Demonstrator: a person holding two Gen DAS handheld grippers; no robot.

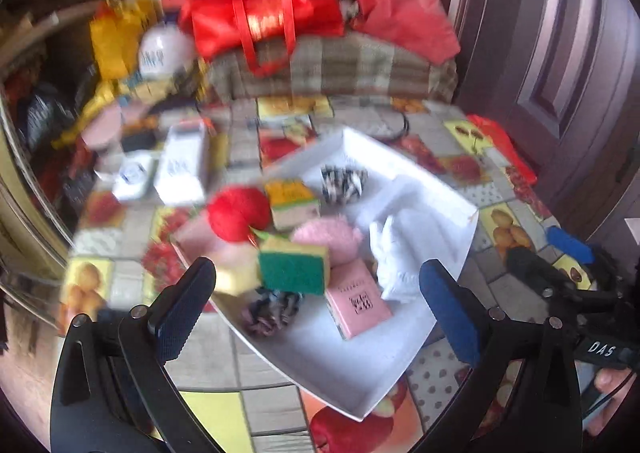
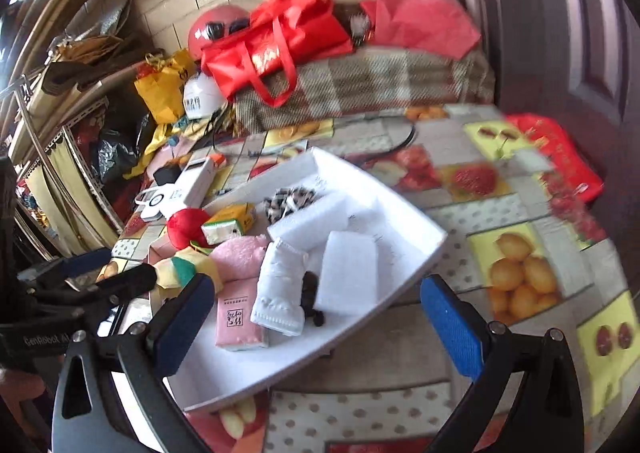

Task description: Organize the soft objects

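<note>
A white tray [image 1: 352,381] on the fruit-print table holds soft things: a red plush ball [image 1: 236,213], a green-and-yellow sponge [image 1: 294,267], a pink fluffy piece [image 1: 330,239], a pink tissue pack [image 1: 358,303], white cloth [image 1: 396,261], a zebra scrunchie [image 1: 344,179] and a dark scrunchie [image 1: 272,311]. My left gripper [image 1: 316,309] is open above the tray's near side, empty. My right gripper [image 2: 316,327] is open over the tray [image 2: 416,249], near the folded white cloth [image 2: 280,289], white foam blocks [image 2: 348,273] and the tissue pack [image 2: 240,317].
White boxes [image 1: 182,165] lie left of the tray. A plaid bundle [image 1: 332,69] with a red bag [image 1: 264,17] sits at the table's back. A dark door [image 1: 560,53] stands at the right, shelves [image 2: 60,157] at the left. The other gripper [image 1: 560,265] shows at the right edge.
</note>
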